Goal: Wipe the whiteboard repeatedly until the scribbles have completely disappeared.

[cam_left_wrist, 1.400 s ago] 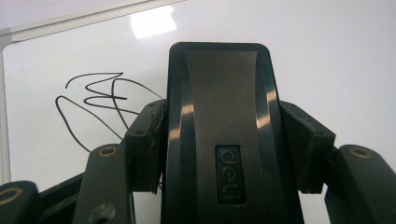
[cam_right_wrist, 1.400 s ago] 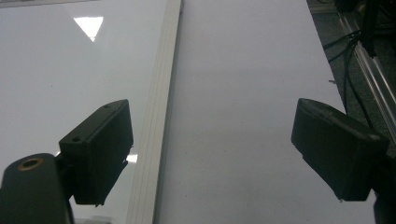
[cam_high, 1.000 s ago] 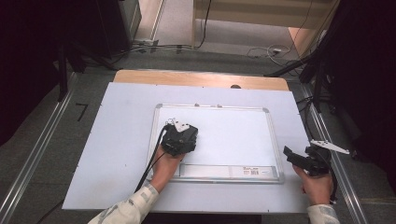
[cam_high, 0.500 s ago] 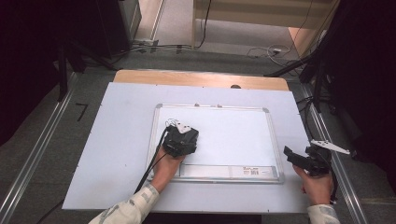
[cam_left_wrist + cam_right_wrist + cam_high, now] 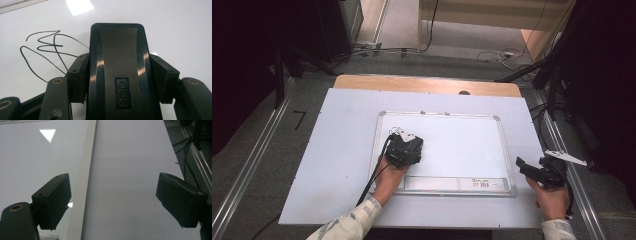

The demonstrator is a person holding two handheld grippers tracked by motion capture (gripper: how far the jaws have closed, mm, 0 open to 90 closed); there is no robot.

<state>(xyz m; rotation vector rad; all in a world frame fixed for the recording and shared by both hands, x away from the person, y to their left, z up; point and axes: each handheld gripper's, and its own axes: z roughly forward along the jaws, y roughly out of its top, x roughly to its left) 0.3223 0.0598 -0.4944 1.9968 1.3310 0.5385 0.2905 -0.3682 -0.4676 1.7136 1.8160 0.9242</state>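
A black eraser (image 5: pixel 117 75) is clamped in the left tongs (image 5: pixel 117 80) on the whiteboard (image 5: pixel 462 145); at three o'clock, the right tongs (image 5: pixel 120 202) are spread wide.

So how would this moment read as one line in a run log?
left tongs: shut on eraser | eraser: on whiteboard, beside scribble | right tongs: open, empty

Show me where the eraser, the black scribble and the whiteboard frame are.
eraser (image 5: pixel 117 65), left gripper view, its black top face
black scribble (image 5: pixel 47 45), left gripper view, crossing lines
whiteboard frame (image 5: pixel 85 185), right gripper view, pale side rail
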